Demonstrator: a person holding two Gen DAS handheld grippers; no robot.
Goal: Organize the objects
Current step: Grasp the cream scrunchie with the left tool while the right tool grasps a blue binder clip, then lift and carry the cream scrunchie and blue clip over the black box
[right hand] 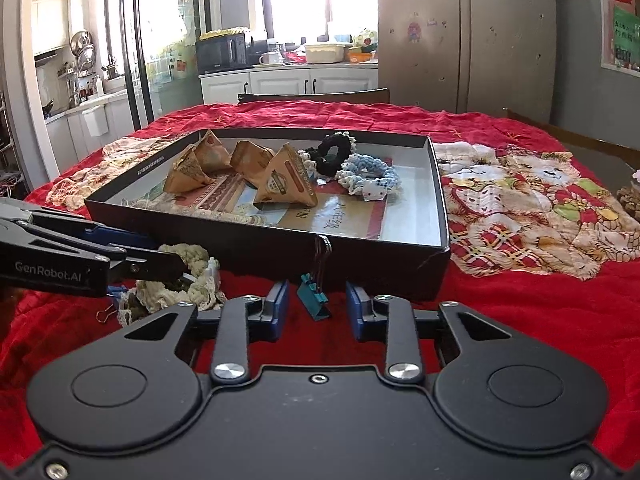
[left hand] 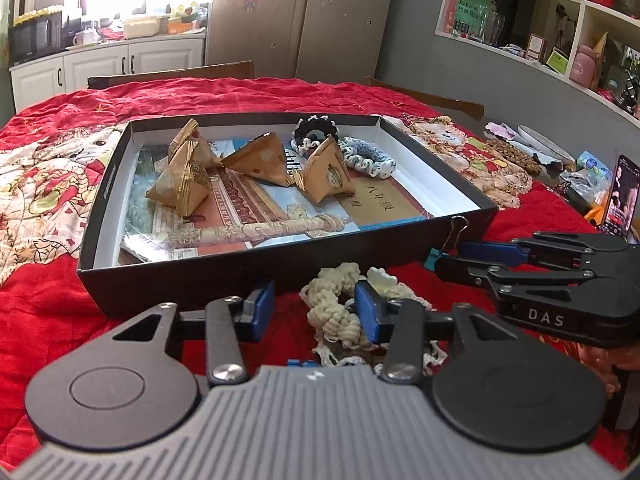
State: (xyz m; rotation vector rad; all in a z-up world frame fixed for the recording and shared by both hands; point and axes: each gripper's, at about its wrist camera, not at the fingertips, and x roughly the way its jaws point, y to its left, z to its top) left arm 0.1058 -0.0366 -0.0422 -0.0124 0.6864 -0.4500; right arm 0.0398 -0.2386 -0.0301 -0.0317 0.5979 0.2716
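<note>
While our left gripper (left hand: 316, 308) sits low with its pads apart, the cream knitted band (left hand: 344, 300) lies between them, not squeezed. Our right gripper (right hand: 318, 306) is also not pinching, and the teal clip (right hand: 314, 294) stands between its fingers, just before the black box (right hand: 280, 248).

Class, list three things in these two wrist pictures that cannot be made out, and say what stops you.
1. Blue item under the cream crocheted scrunchie, left wrist view: mostly hidden by the left tool.
2. Handwriting on the brown paper in the black box, right wrist view: too small to read.
3. Phone screen, left wrist view: blurred at the picture's edge.
</note>
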